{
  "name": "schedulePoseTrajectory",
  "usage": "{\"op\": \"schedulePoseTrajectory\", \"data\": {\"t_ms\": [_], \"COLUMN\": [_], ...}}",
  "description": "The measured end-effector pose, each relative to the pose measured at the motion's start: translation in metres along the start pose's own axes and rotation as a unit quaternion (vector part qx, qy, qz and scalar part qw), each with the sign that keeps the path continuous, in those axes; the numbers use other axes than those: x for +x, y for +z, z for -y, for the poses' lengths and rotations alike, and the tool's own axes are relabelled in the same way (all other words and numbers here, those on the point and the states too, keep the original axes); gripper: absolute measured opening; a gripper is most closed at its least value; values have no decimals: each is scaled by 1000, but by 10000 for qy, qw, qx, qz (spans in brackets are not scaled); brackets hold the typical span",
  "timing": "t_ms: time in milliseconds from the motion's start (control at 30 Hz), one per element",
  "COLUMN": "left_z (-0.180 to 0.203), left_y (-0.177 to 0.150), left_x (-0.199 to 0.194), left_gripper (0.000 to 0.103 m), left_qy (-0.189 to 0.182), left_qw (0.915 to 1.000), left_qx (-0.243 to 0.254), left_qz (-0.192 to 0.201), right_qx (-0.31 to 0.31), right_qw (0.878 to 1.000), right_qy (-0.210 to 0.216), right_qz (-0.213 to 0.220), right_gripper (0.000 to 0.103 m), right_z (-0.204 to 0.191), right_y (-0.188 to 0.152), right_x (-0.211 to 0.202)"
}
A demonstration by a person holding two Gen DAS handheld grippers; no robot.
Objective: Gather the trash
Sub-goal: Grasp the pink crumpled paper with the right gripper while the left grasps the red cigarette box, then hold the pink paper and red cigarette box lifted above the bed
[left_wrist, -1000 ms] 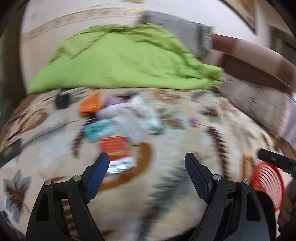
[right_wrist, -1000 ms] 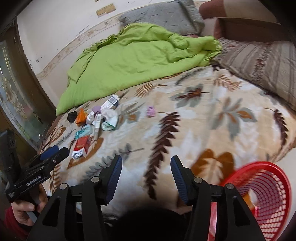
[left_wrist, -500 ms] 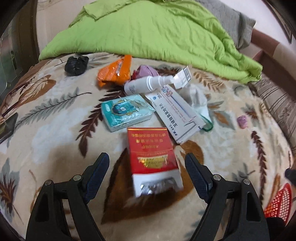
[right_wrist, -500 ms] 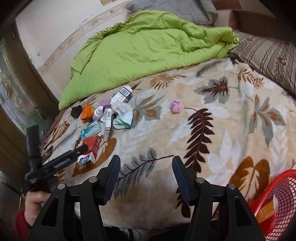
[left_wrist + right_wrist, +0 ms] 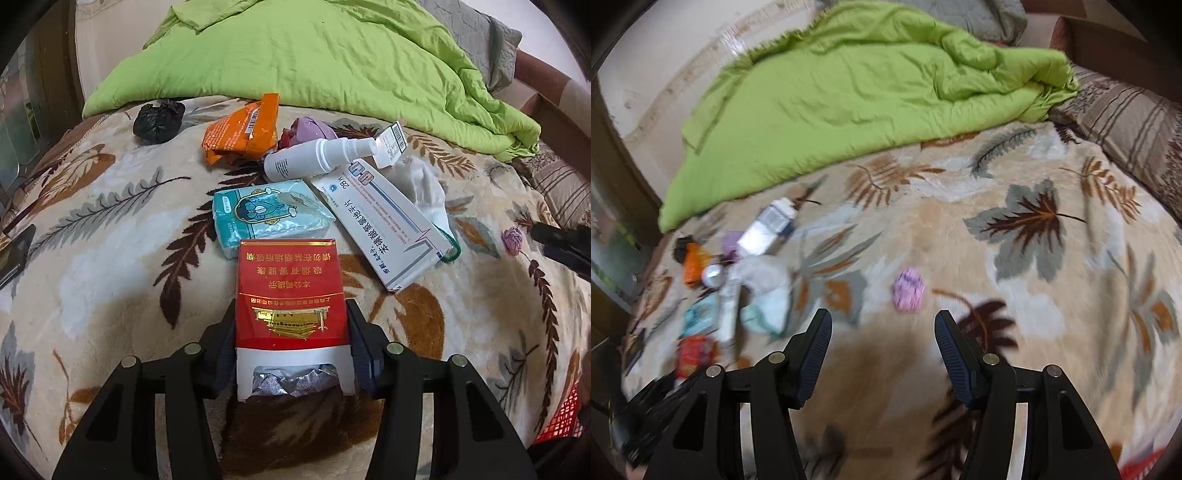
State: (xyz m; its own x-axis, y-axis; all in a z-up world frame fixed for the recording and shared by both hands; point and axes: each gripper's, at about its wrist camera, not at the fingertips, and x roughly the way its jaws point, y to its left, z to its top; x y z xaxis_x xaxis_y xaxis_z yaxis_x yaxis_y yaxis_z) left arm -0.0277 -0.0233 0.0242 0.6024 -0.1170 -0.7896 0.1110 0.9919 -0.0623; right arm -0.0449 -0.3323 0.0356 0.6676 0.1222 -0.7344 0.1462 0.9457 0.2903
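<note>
Trash lies in a loose cluster on the leaf-patterned blanket [image 5: 110,258] of a bed, and the nearest piece, a red pack [image 5: 291,291] with a torn foil end, sits between the fingers of the left gripper [image 5: 291,343]. That gripper's jaws are closing, and its pads meet both long sides of the pack, which rests flat on the blanket. Just beyond the pack lies a teal tissue pack [image 5: 267,216], touching it at the far edge. To the right a long white box [image 5: 384,229] runs diagonally, partly over a white sock [image 5: 424,192]. A white spray bottle [image 5: 317,158] lies on its side behind these, with an orange wrapper [image 5: 243,129], a purple wad [image 5: 306,129] and a black crumpled bag [image 5: 159,118] farther back. A green quilt [image 5: 314,62] is heaped behind the cluster. The right gripper [image 5: 882,347] hovers over bare blanket with its jaws partly apart and nothing between them; a pink wad [image 5: 908,290] lies just ahead of it, well apart from the cluster. The rim of a red basket [image 5: 561,417] shows at the right edge of the left view.
</note>
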Motion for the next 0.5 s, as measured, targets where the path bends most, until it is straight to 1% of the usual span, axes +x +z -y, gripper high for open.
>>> {"op": "schedulePoseTrajectory", "data": {"t_ms": [100, 167, 200, 233, 267, 300, 400, 500], "left_z": [0, 2, 2, 2, 3, 3, 4, 6], "left_y": [0, 0, 0, 0, 0, 0, 0, -1], "left_x": [2, 3, 3, 3, 3, 3, 4, 5], "left_gripper": [52, 52, 52, 52, 52, 52, 52, 52], "left_qy": [23, 61, 69, 68, 81, 87, 115, 185], "left_qw": [10000, 9999, 9999, 9999, 9999, 9998, 9998, 9996], "left_qx": [56, 117, 119, 125, 147, 148, 161, 196], "left_qz": [15, 26, 33, 26, 27, 37, 22, 32], "right_qx": [33, -19, 4, 48, 54, 22, 0, -150], "right_qw": [9998, 9993, 9989, 9987, 9988, 9989, 9995, 9998], "right_qy": [-120, -228, -258, -259, -284, -314, -183, -98], "right_qz": [-148, -304, -383, -443, -403, -359, -240, -81], "right_gripper": [57, 35, 32, 26, 21, 21, 21, 21], "right_z": [1, 1, 2, 4, 5, 6, 4, -10], "right_y": [12, 16, 16, 15, 14, 13, 7, -6], "right_x": [28, 45, 52, 57, 58, 56, 43, 23]}}
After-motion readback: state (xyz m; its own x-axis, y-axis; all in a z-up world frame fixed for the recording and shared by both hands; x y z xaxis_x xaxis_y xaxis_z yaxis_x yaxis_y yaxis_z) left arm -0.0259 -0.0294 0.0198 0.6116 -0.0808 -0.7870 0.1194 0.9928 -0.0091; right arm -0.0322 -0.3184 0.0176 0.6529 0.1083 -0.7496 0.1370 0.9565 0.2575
